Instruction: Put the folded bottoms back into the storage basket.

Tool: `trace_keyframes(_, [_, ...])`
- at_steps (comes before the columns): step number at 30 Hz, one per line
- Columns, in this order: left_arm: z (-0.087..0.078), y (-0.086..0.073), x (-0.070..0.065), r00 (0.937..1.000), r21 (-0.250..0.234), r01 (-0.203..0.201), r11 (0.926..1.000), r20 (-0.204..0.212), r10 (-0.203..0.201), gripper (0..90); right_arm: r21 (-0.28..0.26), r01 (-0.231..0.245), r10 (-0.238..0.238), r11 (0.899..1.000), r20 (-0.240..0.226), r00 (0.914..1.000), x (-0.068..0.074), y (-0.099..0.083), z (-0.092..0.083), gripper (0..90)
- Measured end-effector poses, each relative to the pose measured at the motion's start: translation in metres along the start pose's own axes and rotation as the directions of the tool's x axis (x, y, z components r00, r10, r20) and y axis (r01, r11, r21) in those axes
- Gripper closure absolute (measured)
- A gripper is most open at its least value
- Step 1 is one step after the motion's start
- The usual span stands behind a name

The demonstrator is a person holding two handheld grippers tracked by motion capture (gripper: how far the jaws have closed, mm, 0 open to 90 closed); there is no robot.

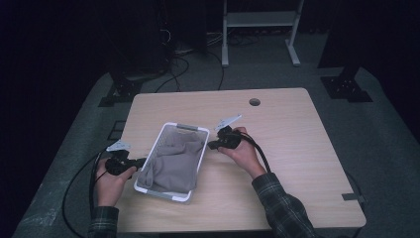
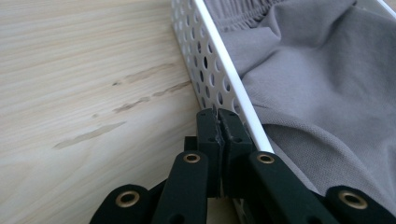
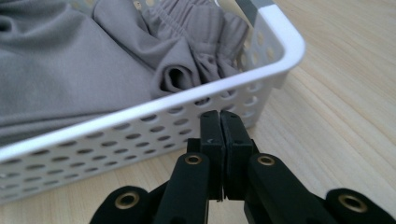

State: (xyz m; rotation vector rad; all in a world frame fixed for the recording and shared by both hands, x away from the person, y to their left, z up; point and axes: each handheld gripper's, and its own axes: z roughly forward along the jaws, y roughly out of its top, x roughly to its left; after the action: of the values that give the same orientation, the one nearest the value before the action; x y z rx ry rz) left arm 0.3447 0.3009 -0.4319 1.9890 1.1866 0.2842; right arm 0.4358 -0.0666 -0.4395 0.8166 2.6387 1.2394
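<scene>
Grey knit cloth, soft and limp with a gathered elastic band at one end, lies bunched inside the white perforated basket that sits on the pale wood counter. I judge the cloth light, floppy and not fragile; it will drape and slip out of a shallow pinch, so a fold or the thick gathered band near the basket's far end looks the best place to take hold. The basket itself seems thin, stiff plastic, light enough to slide if nudged. Left tongs are closed with nothing between them, tips just beside the outside of the basket's long wall, at its rim. Right tongs are likewise closed and empty, tips close against the basket's opposite wall, below its rim.
</scene>
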Motion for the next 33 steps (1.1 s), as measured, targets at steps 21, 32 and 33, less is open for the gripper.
trace_keyframes(21, [0.025, 0.017, -0.032, 0.9943, 0.038, -0.088, 0.9954, 0.064, 0.086, 87.1, -0.007, -0.021, 0.021, 1.0, 0.052, 0.9984, -0.014, -0.005, -0.016, 88.0])
trace_keyframes(32, [0.021, 0.017, -0.03, 0.9956, 0.019, -0.081, 0.9965, 0.048, 0.08, 80.1, -0.013, -0.025, 0.026, 1.0, 0.063, 0.9976, -0.017, -0.007, -0.02, 83.4])
trace_keyframes(33, [0.019, 0.017, -0.028, 0.9958, 0.019, -0.083, 0.9963, 0.04, 0.083, 78.5, -0.017, -0.024, 0.025, 1.0, 0.076, 0.9968, -0.018, -0.008, -0.022, 78.0])
